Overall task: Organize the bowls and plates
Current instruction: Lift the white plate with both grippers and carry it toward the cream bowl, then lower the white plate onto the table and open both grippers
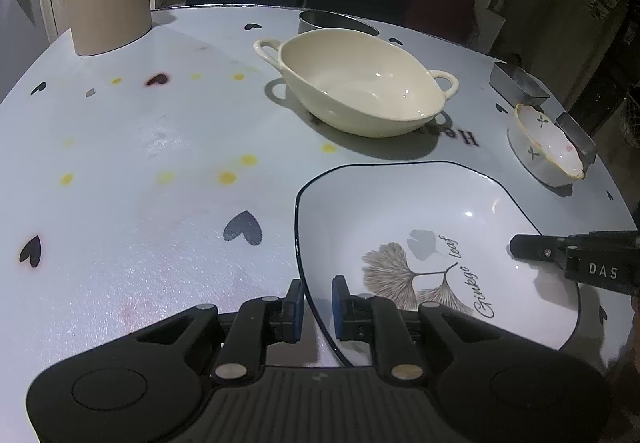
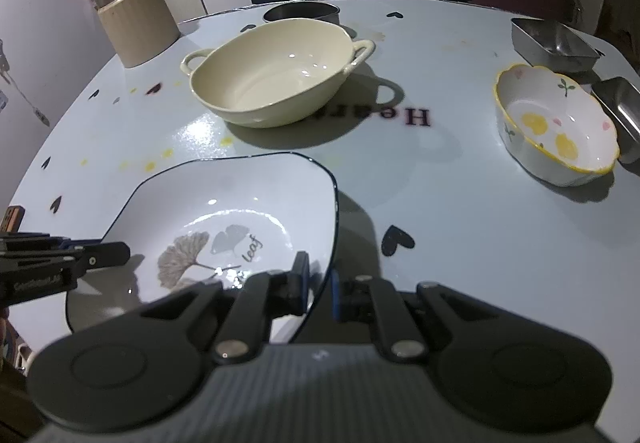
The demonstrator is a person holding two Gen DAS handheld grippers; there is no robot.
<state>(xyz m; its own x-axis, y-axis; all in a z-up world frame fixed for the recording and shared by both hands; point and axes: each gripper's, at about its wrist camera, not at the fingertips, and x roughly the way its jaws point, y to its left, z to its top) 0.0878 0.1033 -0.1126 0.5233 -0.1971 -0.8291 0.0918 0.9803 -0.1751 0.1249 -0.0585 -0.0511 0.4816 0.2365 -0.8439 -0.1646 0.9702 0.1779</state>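
Now I have both grippers, left gripper [image 1: 318, 297] and right gripper [image 2: 320, 277], clamped on opposite rims of the ginkgo-leaf plate [image 1: 400, 211]; cream handled bowl [image 1: 356, 83] sits at twelve o'clock.

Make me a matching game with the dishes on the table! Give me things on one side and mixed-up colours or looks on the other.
Things:
1. Handled bowl
2. Plate
3. Small bowl
4. Tray

Looks:
A. yellow wavy rim
B. shiny metal
C. plain cream
D. leaf drawing, dark rim

Pairs: 1-C, 2-D, 3-A, 4-B
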